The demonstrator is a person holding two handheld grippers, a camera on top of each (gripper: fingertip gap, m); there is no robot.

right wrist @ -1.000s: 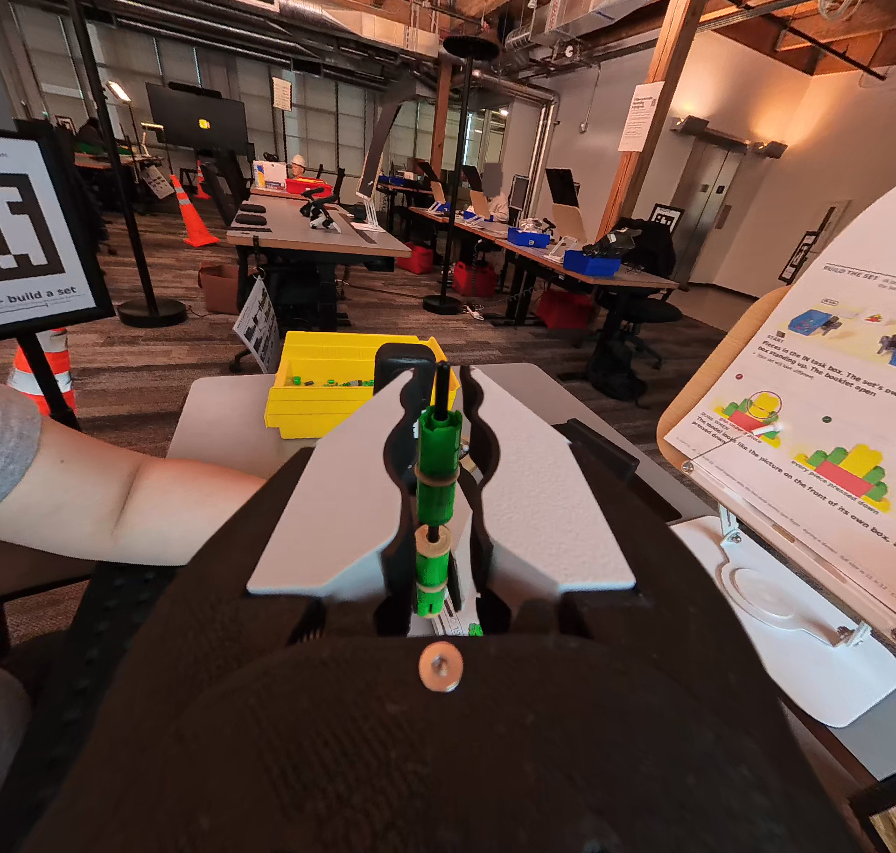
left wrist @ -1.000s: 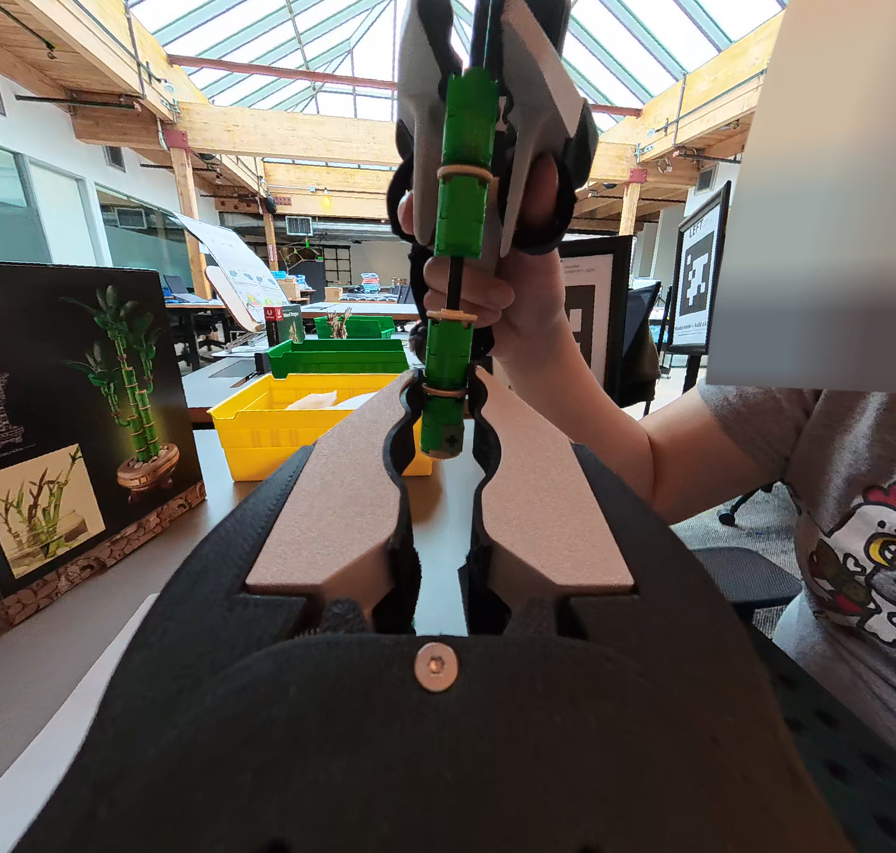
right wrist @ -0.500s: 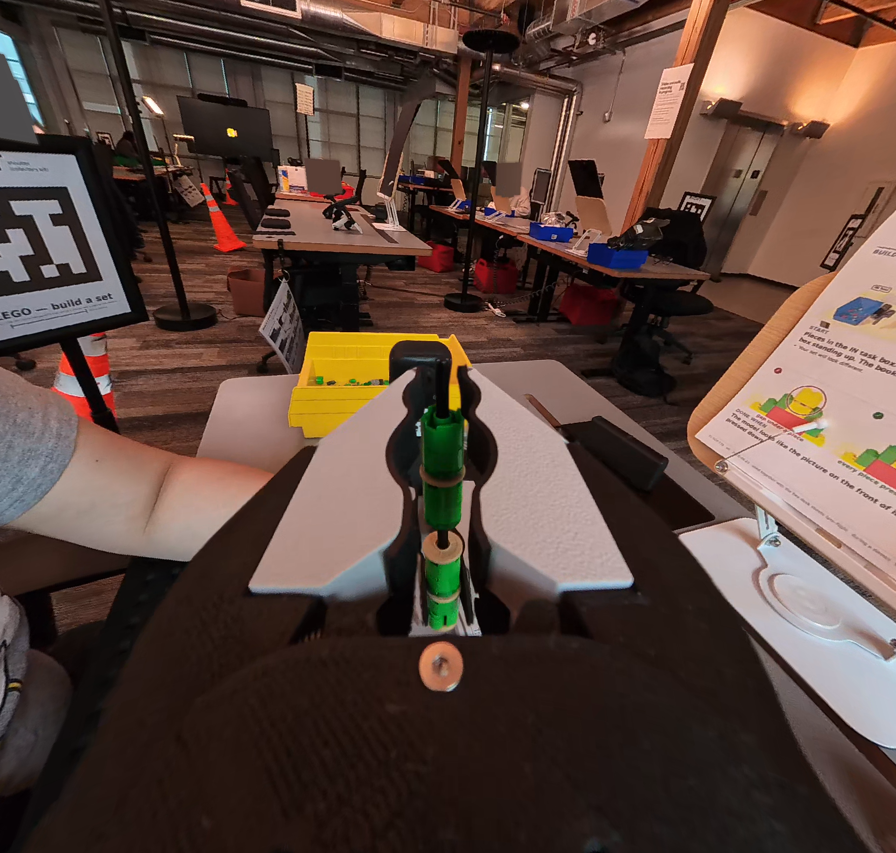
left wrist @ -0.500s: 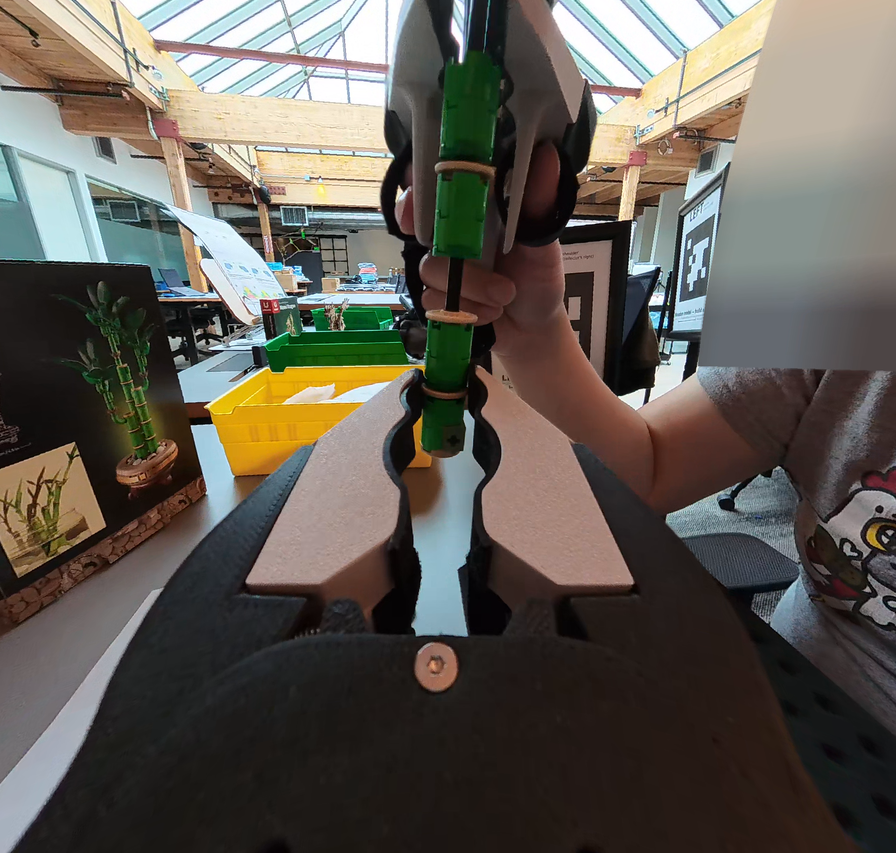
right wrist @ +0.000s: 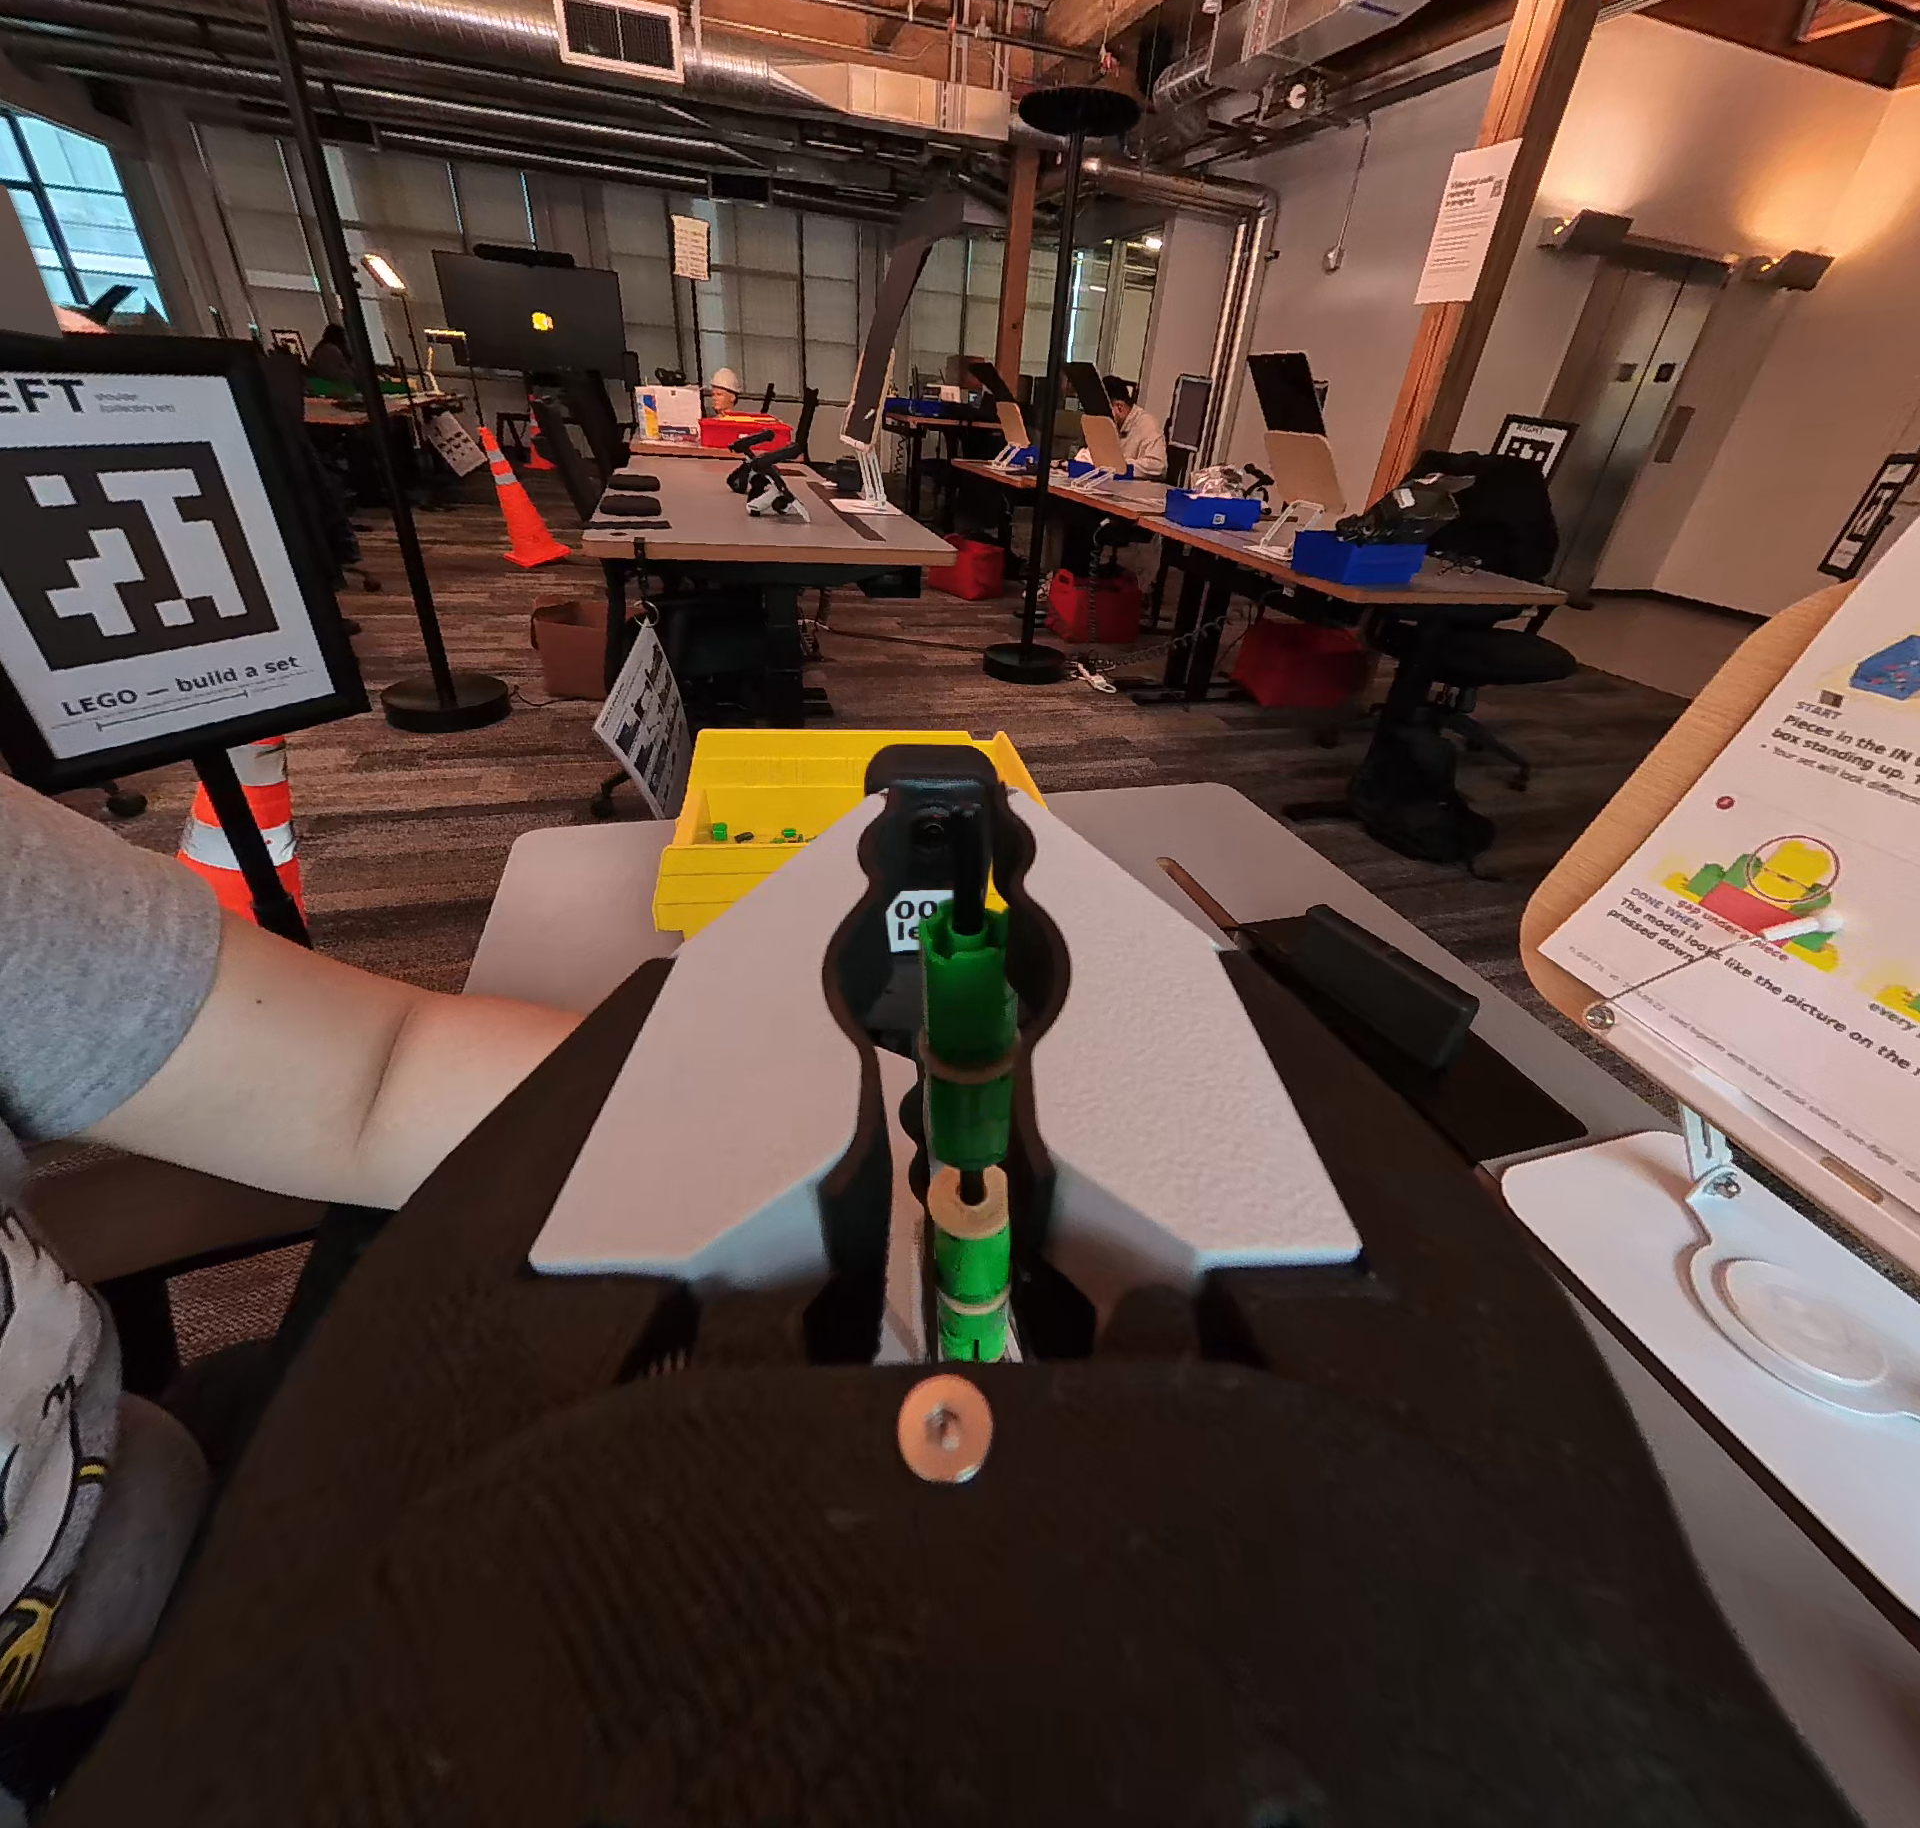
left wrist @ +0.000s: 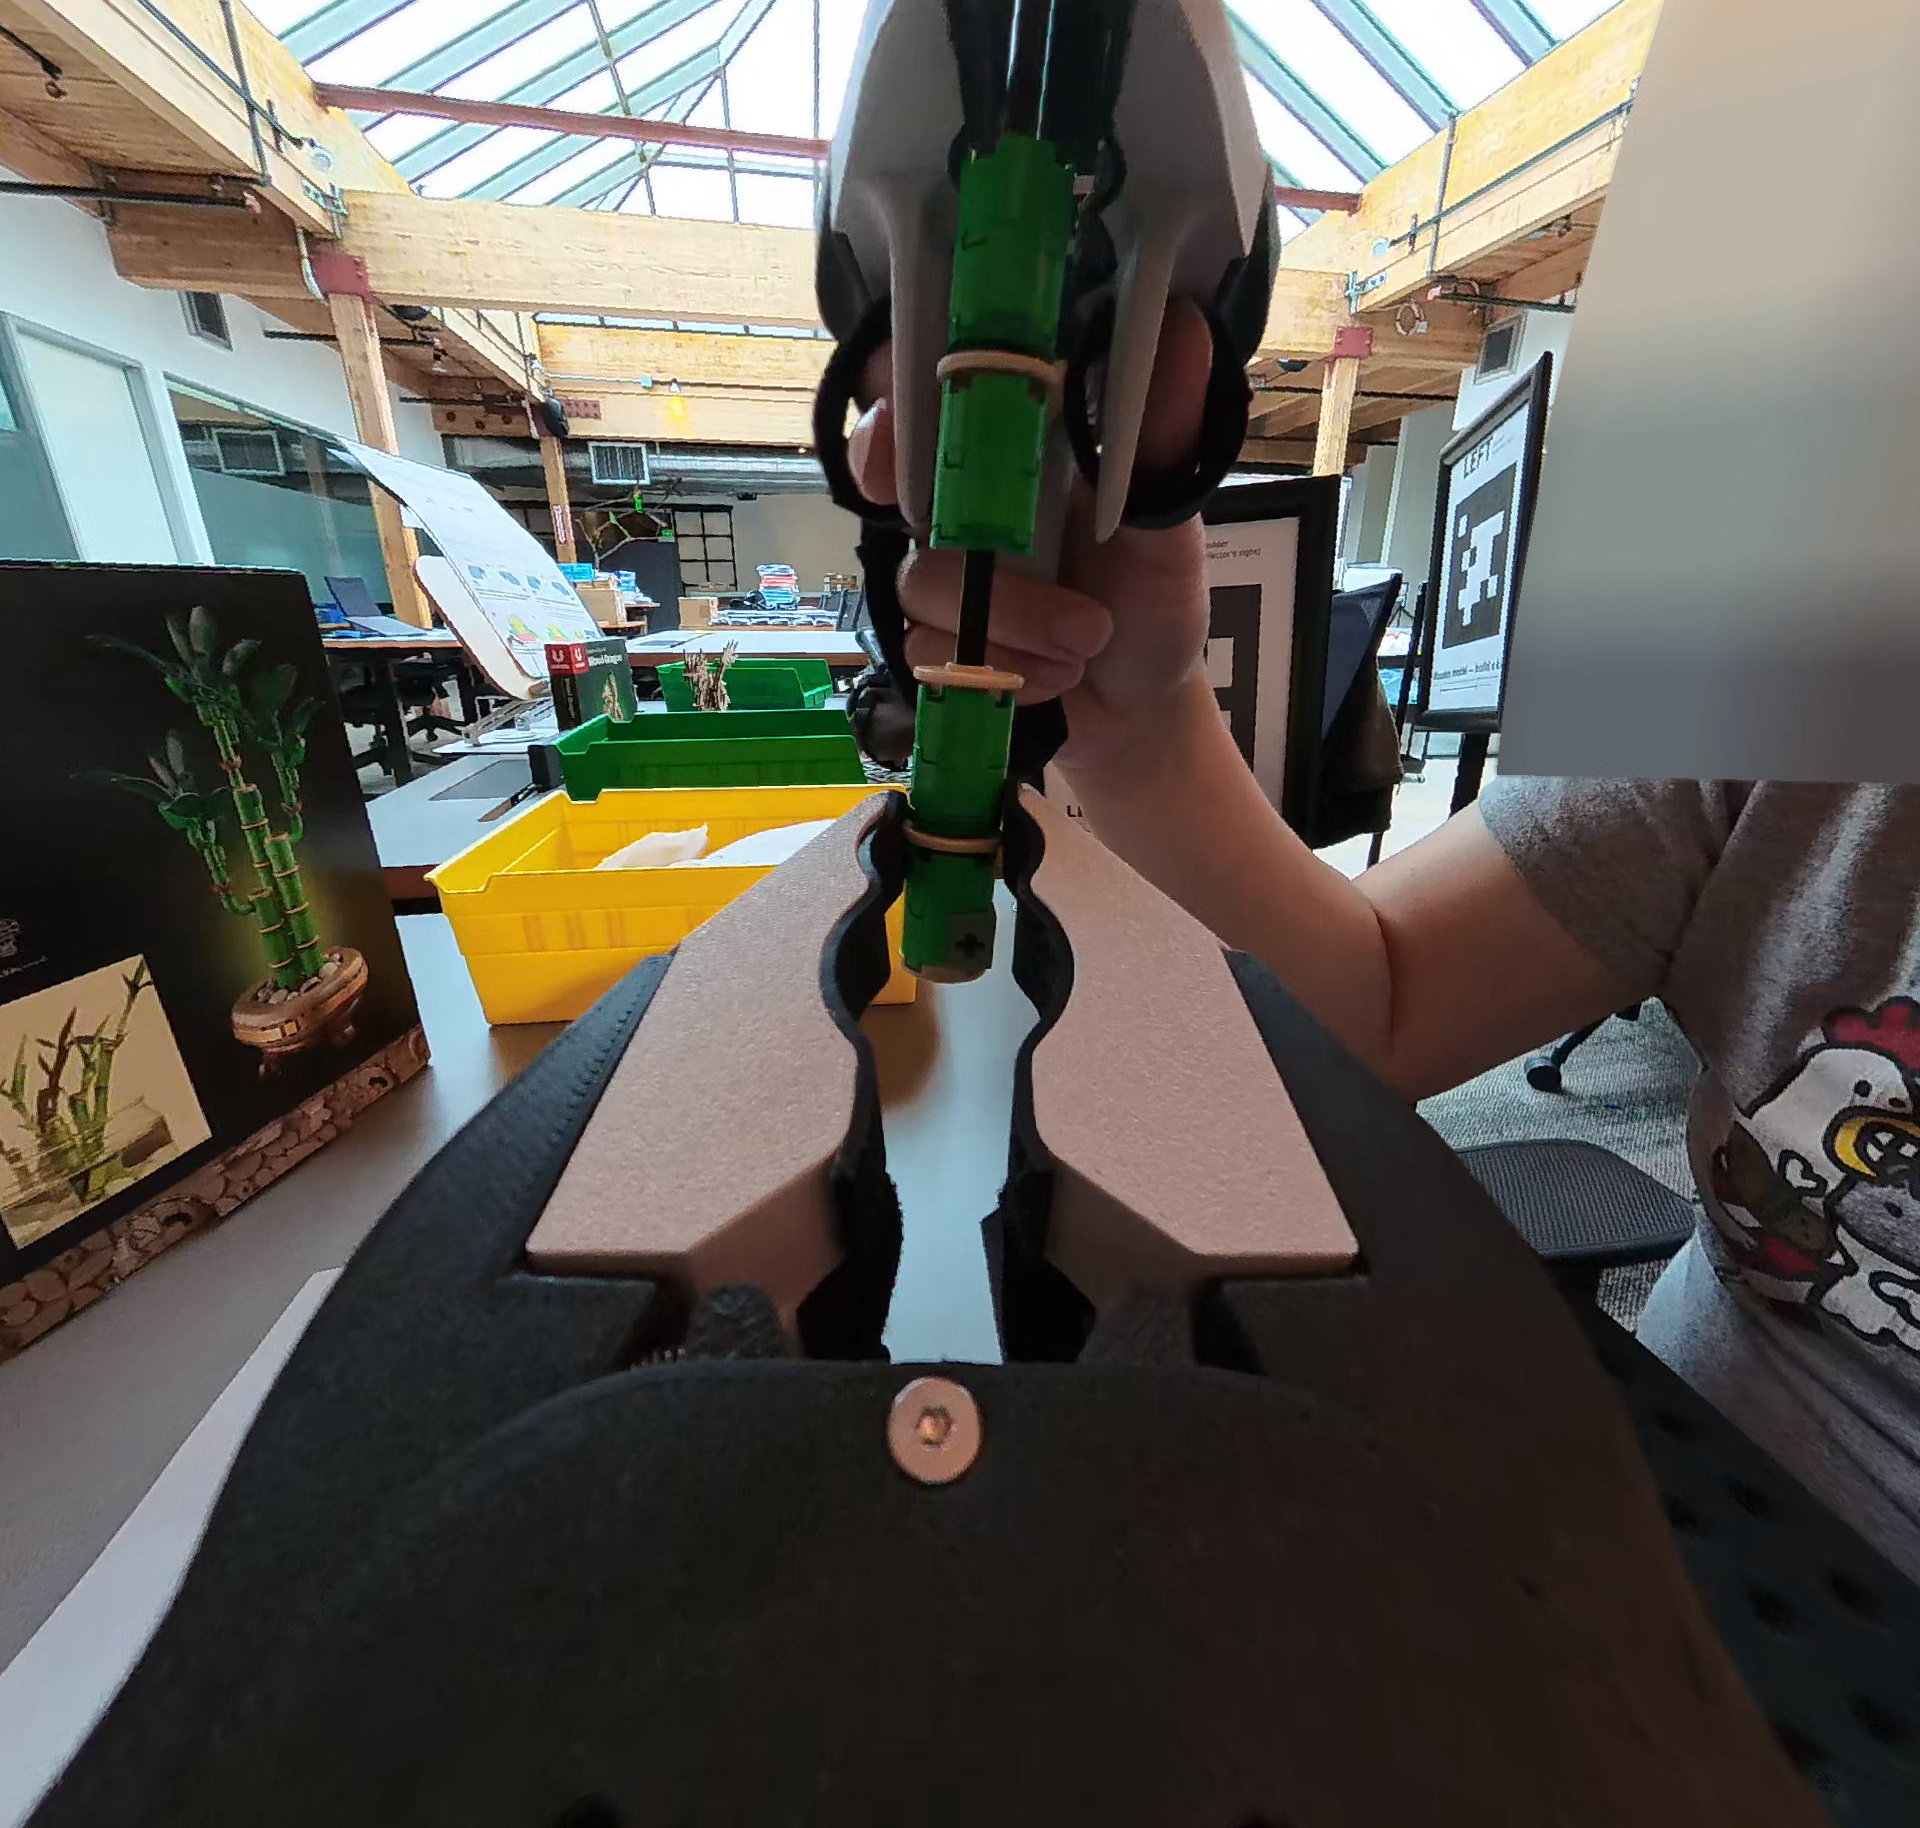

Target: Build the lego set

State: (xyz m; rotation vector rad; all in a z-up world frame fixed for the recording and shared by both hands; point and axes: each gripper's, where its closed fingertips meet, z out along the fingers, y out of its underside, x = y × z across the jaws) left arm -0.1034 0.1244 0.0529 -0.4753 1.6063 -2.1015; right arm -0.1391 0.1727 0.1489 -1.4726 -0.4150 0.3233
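A green bamboo stalk (left wrist: 961, 812) of lego segments with tan rings sits on a black axle, held upright above the table. My left gripper (left wrist: 951, 843) is shut on its lower green segment. My right gripper (left wrist: 1003, 521), white-fingered and held by a hand, comes down from above and is shut on the upper green segment (left wrist: 1003, 324). A short stretch of bare axle shows between the two segments. In the right wrist view the stalk (right wrist: 966, 1030) runs between my right gripper's (right wrist: 951, 833) fingers, with the left gripper's body below it.
A yellow bin (left wrist: 582, 905) and a green bin (left wrist: 717, 750) stand behind the stalk. The set's box (left wrist: 156, 895) stands at left. In the right wrist view are a yellow bin (right wrist: 748, 843) with small green pieces, an instruction stand (right wrist: 1766, 895) at right and the person's arm (right wrist: 312, 1051) at left. Some 11 centimeters of space lies between my two pairs of fingers.
Both grippers keep their hold on the stalk. The right gripper looms a little larger and higher in the left wrist view, and the right wrist view has swung slightly.
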